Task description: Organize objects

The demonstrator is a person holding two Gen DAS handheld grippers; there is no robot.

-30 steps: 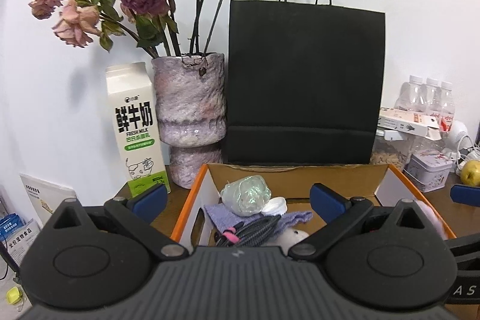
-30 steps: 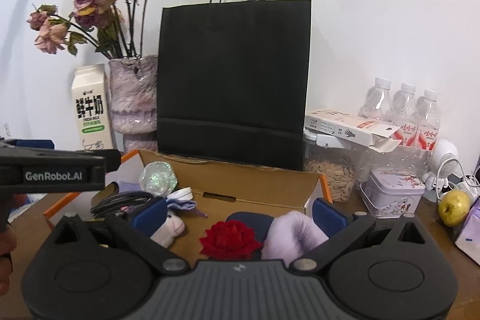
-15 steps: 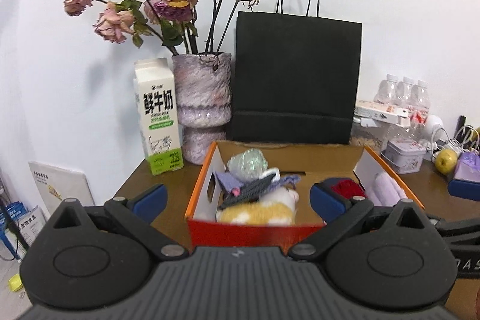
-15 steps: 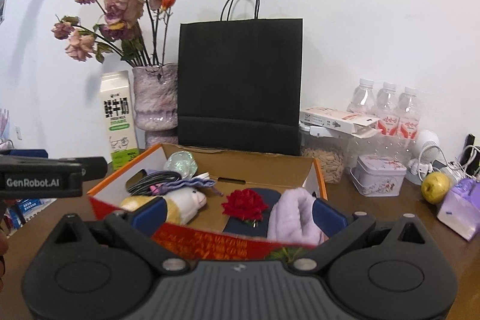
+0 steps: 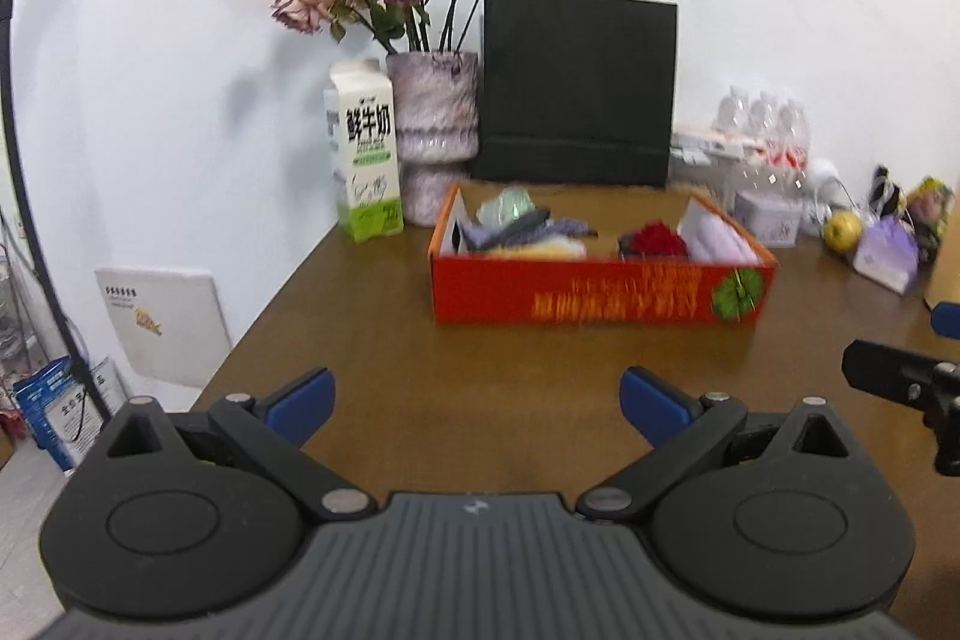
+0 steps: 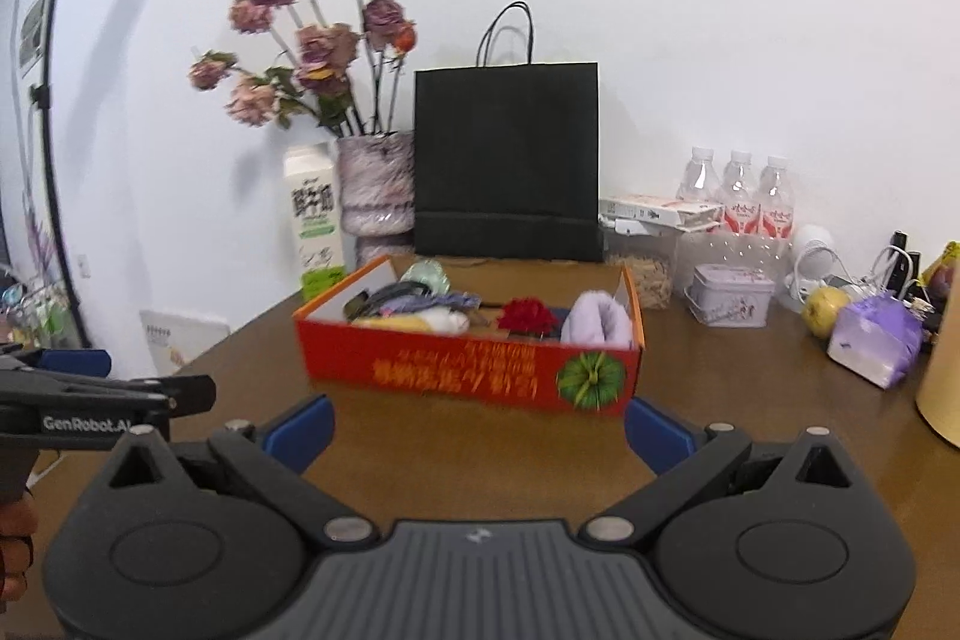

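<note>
Both tongs, left (image 5: 474,400) and right (image 6: 477,427), hung wide open and empty (nothing between the blue pads) above the desk (image 5: 372,340), short of the filled red box (image 6: 474,370).

Red box (image 6: 468,370) with orange lettering, black bag (image 6: 507,160), brown table (image 6: 750,388).
</note>
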